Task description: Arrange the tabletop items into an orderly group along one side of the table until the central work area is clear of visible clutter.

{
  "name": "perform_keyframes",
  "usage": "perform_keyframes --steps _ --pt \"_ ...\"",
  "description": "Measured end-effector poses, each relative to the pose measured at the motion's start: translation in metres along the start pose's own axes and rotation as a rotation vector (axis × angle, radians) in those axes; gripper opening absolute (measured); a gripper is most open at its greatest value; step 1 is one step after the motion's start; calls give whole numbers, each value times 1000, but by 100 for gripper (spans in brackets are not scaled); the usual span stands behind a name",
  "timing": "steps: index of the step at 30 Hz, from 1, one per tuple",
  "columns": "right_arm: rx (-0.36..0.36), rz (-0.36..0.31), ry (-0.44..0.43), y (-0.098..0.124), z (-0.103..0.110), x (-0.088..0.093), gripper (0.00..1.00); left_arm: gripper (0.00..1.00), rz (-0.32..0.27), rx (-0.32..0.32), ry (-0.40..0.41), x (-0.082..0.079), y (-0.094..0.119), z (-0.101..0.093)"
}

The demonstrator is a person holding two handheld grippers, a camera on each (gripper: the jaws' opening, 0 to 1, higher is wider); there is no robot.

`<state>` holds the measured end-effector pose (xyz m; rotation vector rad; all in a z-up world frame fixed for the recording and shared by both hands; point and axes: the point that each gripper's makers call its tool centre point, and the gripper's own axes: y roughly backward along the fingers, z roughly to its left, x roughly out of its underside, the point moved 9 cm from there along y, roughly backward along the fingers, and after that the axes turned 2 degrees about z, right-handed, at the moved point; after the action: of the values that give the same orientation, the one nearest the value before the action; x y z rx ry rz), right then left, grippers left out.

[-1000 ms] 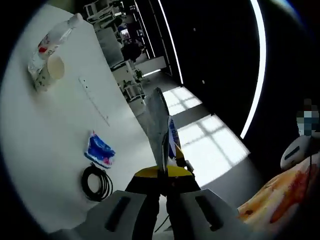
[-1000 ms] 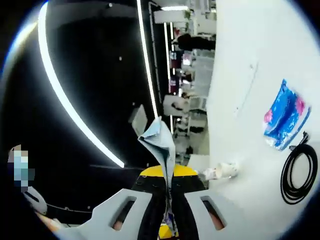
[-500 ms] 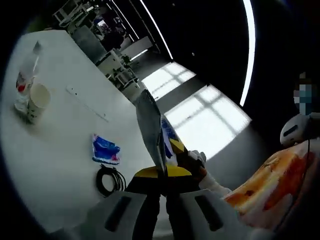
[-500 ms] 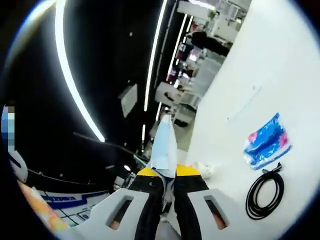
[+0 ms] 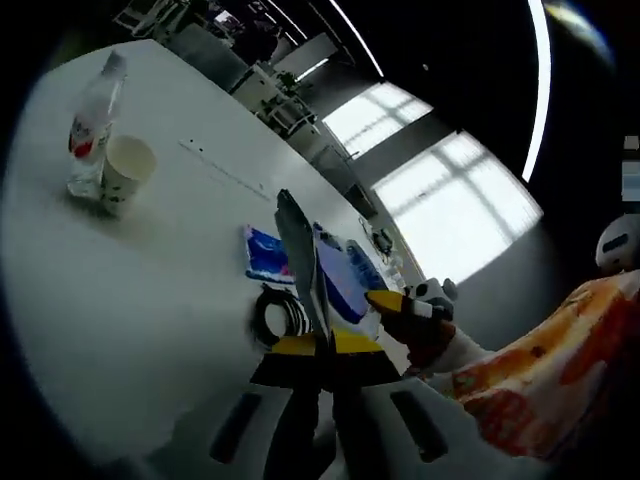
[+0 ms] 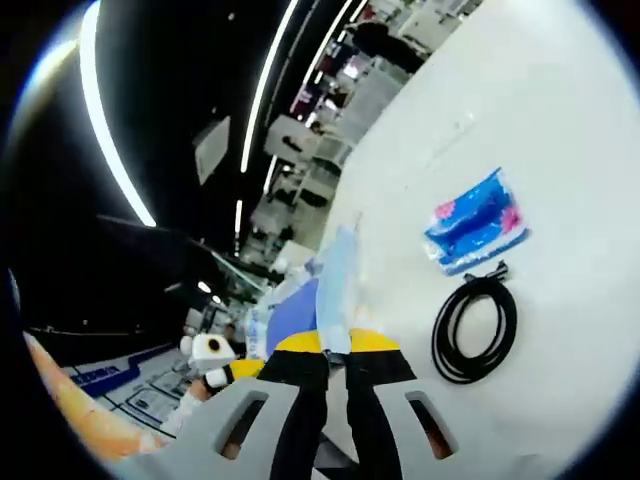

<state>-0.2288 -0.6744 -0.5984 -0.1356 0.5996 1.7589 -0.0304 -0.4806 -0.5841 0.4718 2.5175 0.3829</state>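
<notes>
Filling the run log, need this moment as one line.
left gripper: shut on booklet | right gripper: shut on booklet | table: cable, blue pack, cup, bottle

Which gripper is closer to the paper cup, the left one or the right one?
Hard to say. From the left gripper, shut on a thin sheet, the paper cup stands far across the table beside a bottle. The right gripper pinches the same sheet.

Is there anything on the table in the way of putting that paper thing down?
Yes. The black cable coil and the blue packet lie on the white table just past the sheet held by both grippers.
</notes>
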Motion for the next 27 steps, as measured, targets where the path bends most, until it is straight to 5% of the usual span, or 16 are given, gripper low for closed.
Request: perform_keyframes --steps 3,6,13,21,27 --pt "41 24 68 -11 -2 -1 1 0 -94 -14 39 -10 -2 8" --pt "60 31 68 -25 -6 -5 0 0 -127 -52 10 -20 -7 15" --pt "140 36 168 -61 -14 -27 1 0 -201 -91 89 -47 -23 46" --pt "210 73 256 -86 -23 -40 2 0 -152 -155 106 -72 -47 75" --pt "289 96 350 -103 -29 -44 3 0 -80 -292 44 -83 -66 90"
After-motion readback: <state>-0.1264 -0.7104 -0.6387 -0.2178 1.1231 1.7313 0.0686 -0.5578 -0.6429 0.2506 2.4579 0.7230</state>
